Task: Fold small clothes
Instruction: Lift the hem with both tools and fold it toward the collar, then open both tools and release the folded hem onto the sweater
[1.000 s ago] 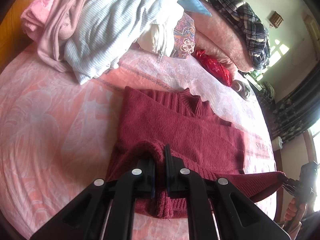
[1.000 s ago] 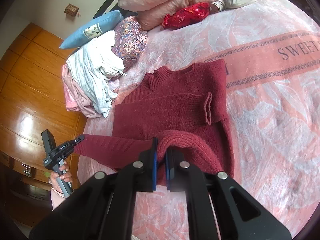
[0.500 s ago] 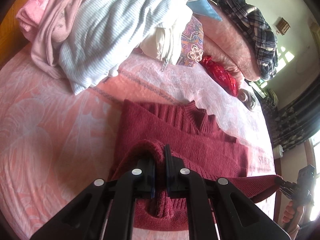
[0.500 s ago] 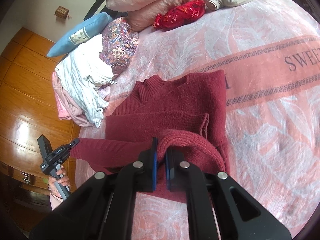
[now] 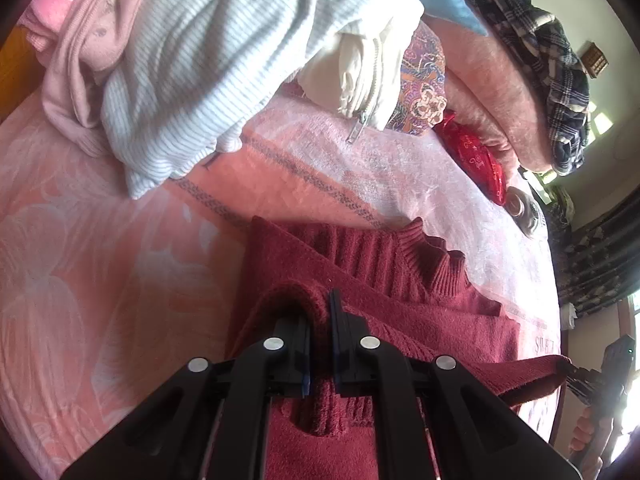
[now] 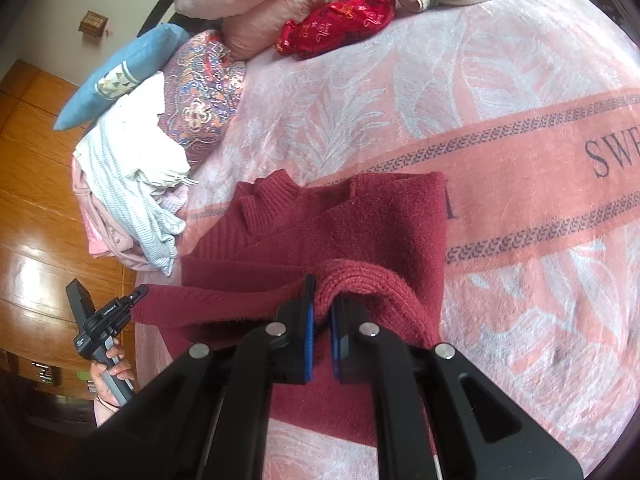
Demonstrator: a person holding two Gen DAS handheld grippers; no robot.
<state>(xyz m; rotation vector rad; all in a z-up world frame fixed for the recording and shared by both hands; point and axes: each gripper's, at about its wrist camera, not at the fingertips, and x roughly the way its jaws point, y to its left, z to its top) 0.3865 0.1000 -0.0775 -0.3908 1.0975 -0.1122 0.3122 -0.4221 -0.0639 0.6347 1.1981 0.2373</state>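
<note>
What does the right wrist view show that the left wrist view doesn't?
Only the right wrist view shows the wooden floor and the left gripper from outside. Only the left wrist view shows the plaid garment, curtains and the right gripper from outside. Both show the maroon sweater, clothes pile and red pouch.

We carry the lifted bottom edge of the maroon sweater [image 6: 360, 220] further up toward its collar than a second ago, so less of the flat body shows beyond our fingers. The cuff of the folded sleeve, visible earlier in the right wrist view, now lies hidden under the raised fold. In the left wrist view the pile of pale clothes [image 5: 224, 52] looms closer and larger.
</note>
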